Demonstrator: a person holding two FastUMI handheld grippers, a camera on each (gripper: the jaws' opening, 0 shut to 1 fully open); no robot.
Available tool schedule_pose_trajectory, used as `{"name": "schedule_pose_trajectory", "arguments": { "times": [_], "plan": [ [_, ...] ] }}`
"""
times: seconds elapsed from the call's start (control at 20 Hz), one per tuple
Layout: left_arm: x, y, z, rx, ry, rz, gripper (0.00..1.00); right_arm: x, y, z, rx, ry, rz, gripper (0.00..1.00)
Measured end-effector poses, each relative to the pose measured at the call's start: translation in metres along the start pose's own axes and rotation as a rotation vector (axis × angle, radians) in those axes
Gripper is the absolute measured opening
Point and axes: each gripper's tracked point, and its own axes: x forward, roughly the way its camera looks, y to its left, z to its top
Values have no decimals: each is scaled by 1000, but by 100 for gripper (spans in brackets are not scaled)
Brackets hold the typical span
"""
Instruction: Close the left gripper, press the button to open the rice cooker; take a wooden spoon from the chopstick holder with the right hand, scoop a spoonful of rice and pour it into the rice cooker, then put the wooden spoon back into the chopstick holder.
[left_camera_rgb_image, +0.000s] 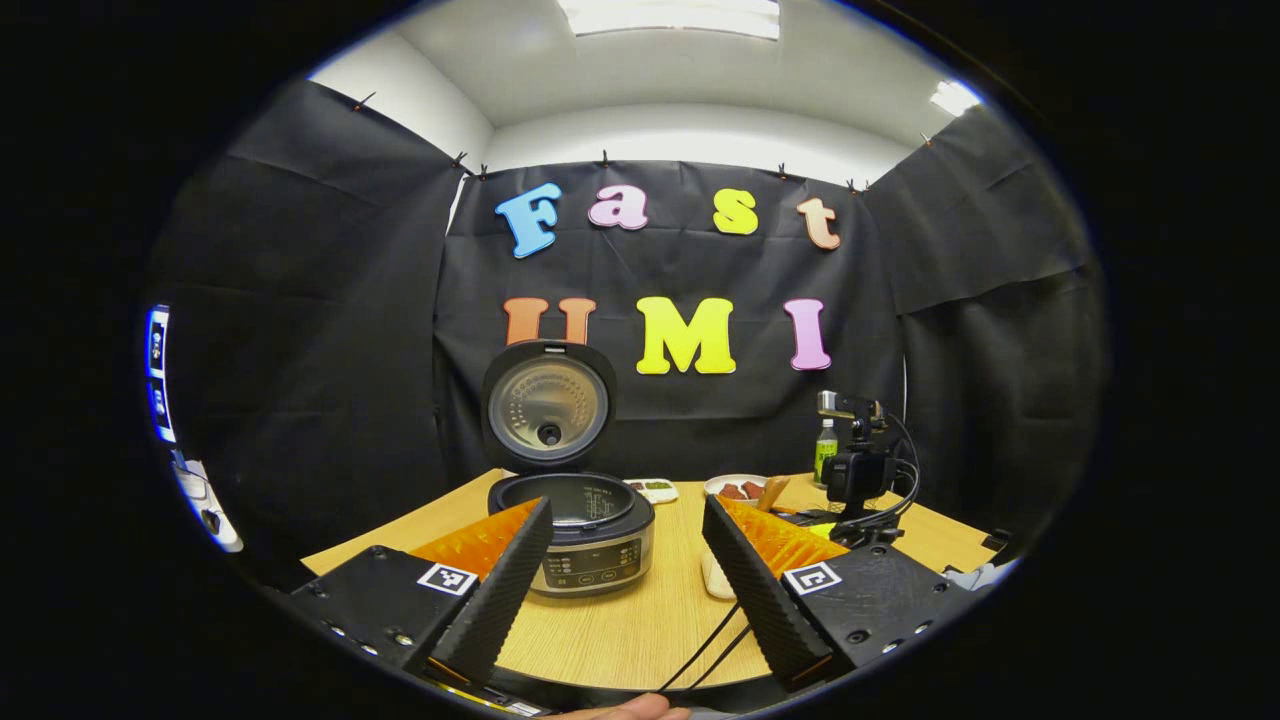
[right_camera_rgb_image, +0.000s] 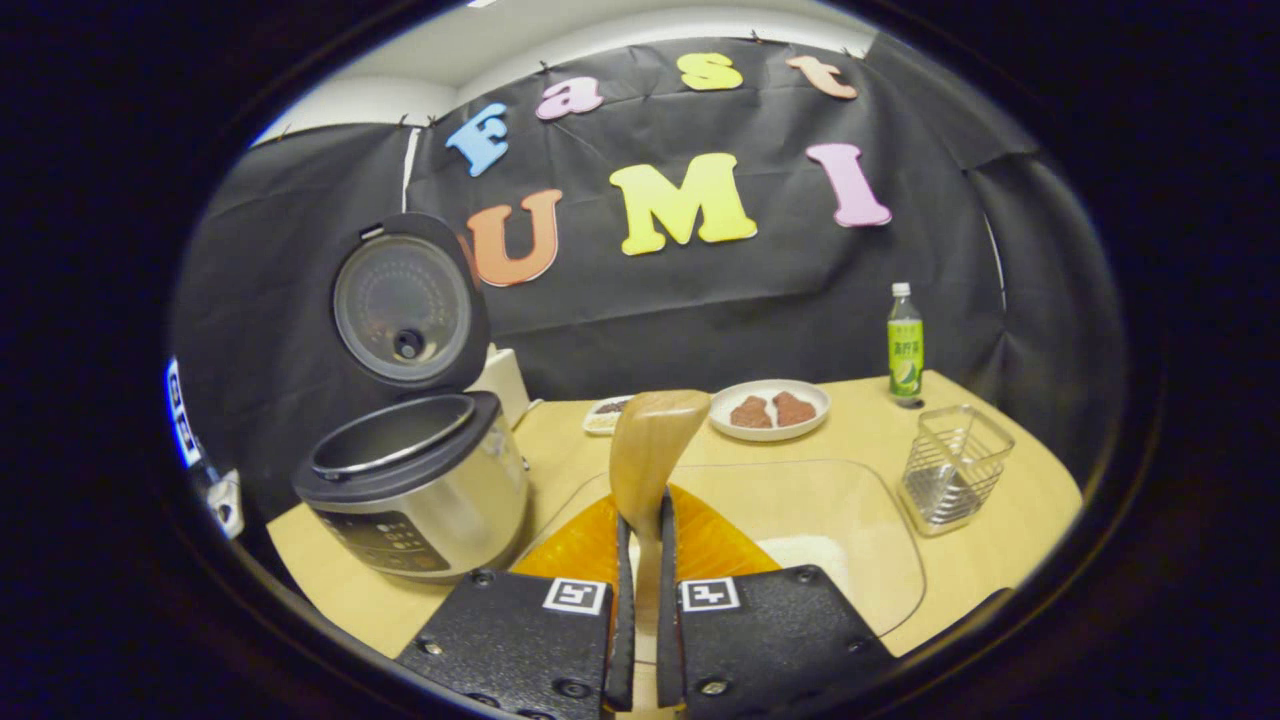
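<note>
Upright between the right tongs (right_camera_rgb_image: 640, 560), the wooden spoon (right_camera_rgb_image: 650, 450) is pinched by its handle, bowl uppermost, above a clear bowl (right_camera_rgb_image: 880, 540) with rice in it. Left of it, the rice cooker (right_camera_rgb_image: 415, 480) stands on the bench (right_camera_rgb_image: 1000, 500), lid up. The wire chopstick holder (right_camera_rgb_image: 950, 465) stands to the right. The left tongs (left_camera_rgb_image: 625, 570) gape wide, holding nothing, facing the cooker.

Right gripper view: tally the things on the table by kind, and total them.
Rice cooker: 1
Glass bowl: 1
Wire holder: 1
Bottle: 1
Plate: 1
Small dish: 1
Total: 6
</note>
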Motion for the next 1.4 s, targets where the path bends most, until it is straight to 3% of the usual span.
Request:
{"name": "schedule_pose_trajectory", "arguments": {
  "times": [0.1, 0.25, 0.4, 0.7, 1.4],
  "plan": [
    [0, 0, 1, -8, 1, 0, 96, 2, -6, 2, 113, 15, 31, 14],
    [1, 0, -3, -16, 13, -4, 96, 7, -21, 3, 376, 55, 86, 14],
    [-1, 10, 1, 18, 0, 40, 96, 6, -26, 13, 543, 70, 161, 14],
    [0, 3, -1, 31, 5, 22, 96, 0, -36, 21, 691, 53, 170, 14],
    [-5, 10, -3, 49, 12, 42, 95, -20, -76, 43, 1164, -32, 198, 13]
  ]
}}
